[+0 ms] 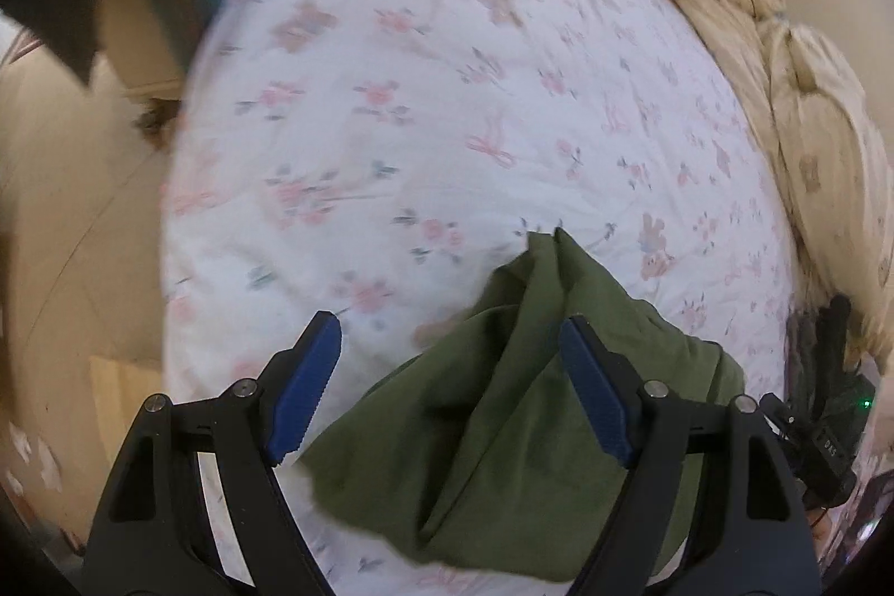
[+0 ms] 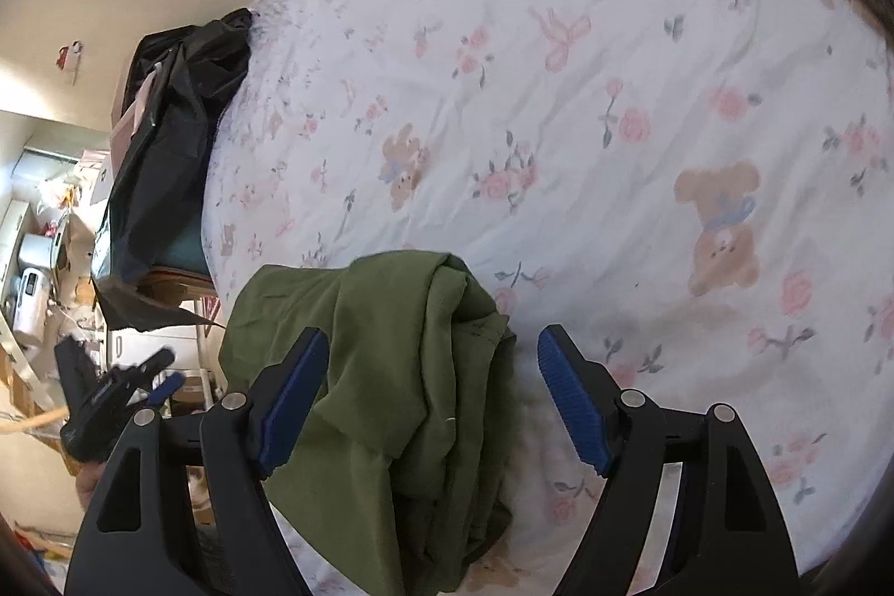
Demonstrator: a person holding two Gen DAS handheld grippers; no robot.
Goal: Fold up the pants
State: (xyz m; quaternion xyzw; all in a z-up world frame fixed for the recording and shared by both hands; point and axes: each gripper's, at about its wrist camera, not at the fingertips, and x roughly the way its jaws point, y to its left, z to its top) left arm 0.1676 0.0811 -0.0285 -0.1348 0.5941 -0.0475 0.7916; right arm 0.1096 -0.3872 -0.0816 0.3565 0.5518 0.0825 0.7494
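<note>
Between the spread blue pads of the left gripper (image 1: 450, 384), nothing is gripped; olive pants (image 1: 503, 406) are bunched below on the floral bedsheet (image 1: 447, 93). Right gripper (image 2: 433, 395) is likewise released over the pants (image 2: 391, 372). Pant edges are cut off by frame bottoms; left view is motion-blurred.

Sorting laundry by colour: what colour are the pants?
Olive green, plain; the pants show best in the right wrist view.

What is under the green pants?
The green pants lie bunched on the flowery bed sheet, near its edge. The sheet shows all around them, but the pants cover the part right below, so anything tucked there is hidden.
</note>
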